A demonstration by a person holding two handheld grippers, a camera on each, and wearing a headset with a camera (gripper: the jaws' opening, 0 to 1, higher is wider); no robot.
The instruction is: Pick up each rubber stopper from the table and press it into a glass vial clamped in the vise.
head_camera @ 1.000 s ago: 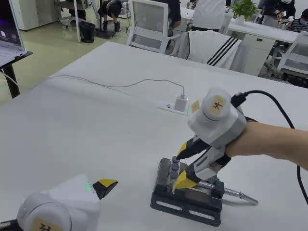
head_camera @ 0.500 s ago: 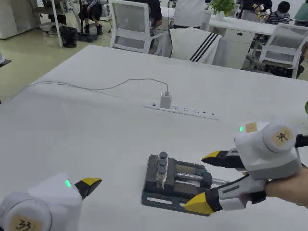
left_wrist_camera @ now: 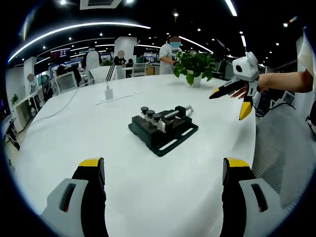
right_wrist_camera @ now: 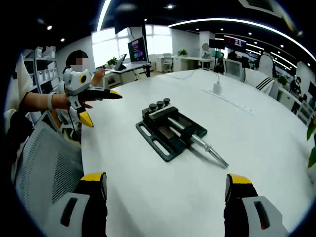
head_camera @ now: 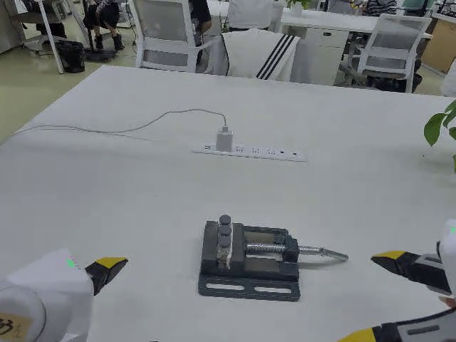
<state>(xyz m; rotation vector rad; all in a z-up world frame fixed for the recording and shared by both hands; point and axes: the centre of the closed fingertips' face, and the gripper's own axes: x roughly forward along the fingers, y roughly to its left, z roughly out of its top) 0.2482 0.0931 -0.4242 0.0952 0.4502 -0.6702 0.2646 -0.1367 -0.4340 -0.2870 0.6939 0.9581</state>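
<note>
A black vise (head_camera: 249, 260) sits on the white table and clamps three glass vials in a row, each topped with a dark rubber stopper (head_camera: 225, 221). My right gripper (head_camera: 374, 298) hangs open to the right of the vise, well apart from it and holding nothing. My left gripper (left_wrist_camera: 163, 168) is open near the table's front left, also holding nothing. The left gripper view shows the vise (left_wrist_camera: 163, 126) ahead and the right gripper (left_wrist_camera: 228, 105) beyond it. Facing back, the right gripper view shows the vise (right_wrist_camera: 173, 131), the stoppers (right_wrist_camera: 159, 104) and the left gripper (right_wrist_camera: 103, 109).
A white power strip (head_camera: 249, 152) with a plugged charger (head_camera: 224, 137) and a trailing cable lies behind the vise. The vise's screw handle (head_camera: 324, 252) sticks out to the right. Plant leaves (head_camera: 442, 125) reach in at the right edge. Chairs stand beyond the table's far side.
My right gripper has left the stoppered vials, opened, and drawn back to the right and down. The left gripper has stayed put. The head camera has shifted.
</note>
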